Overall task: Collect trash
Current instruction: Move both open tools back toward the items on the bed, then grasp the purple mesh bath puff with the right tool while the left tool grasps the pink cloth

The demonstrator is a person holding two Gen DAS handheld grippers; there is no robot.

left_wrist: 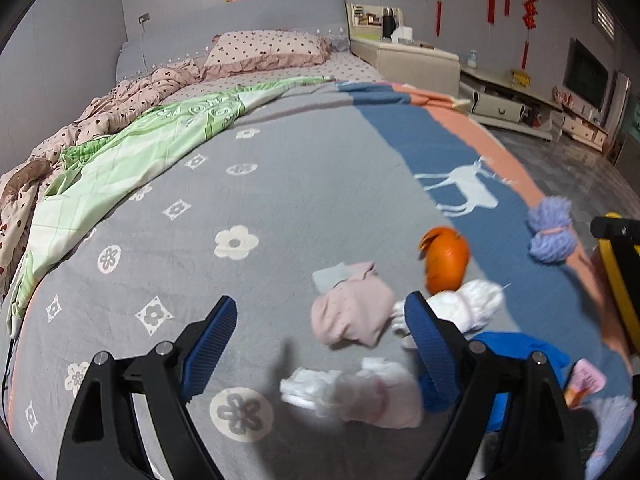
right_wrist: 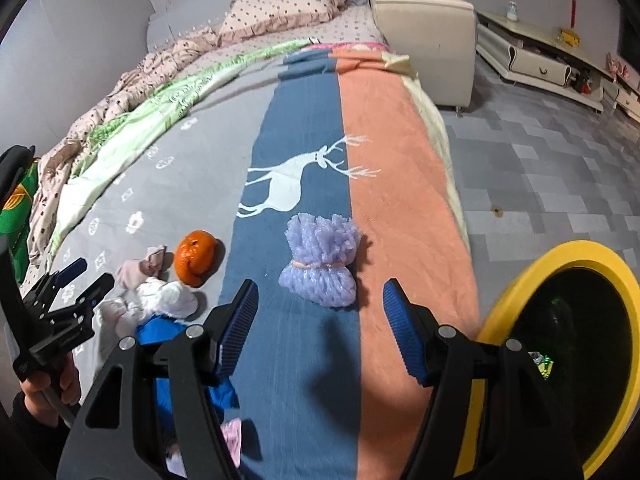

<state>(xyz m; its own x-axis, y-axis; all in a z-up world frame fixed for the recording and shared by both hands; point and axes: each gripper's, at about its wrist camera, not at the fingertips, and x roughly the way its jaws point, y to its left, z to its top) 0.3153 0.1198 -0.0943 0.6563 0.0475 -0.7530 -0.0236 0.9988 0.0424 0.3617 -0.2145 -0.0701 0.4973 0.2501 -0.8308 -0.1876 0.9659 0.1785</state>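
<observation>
Trash lies on the bed's patterned blanket (left_wrist: 280, 200). In the left wrist view I see an orange mandarin peel (left_wrist: 446, 258), a pink crumpled wad (left_wrist: 352, 316), a white wad (left_wrist: 476, 300), a white and pink wad (left_wrist: 360, 396) and a blue wrapper (left_wrist: 516, 360). My left gripper (left_wrist: 320, 300) hovers open above the pink wad and holds nothing. A purple foam net (right_wrist: 320, 264) lies on the blue stripe. My right gripper (right_wrist: 320, 286) stands open just short of it, empty. The left gripper (right_wrist: 94, 272) also shows at the left in the right wrist view, near the peel (right_wrist: 196, 256).
A yellow-rimmed bin (right_wrist: 516, 280) with a dark inside stands at the bed's right edge, close to my right gripper. A green quilt (left_wrist: 140, 152) and a dotted duvet (left_wrist: 120, 104) are bunched along the far left. A bedside cabinet (right_wrist: 424, 40) and tiled floor (right_wrist: 560, 160) lie to the right.
</observation>
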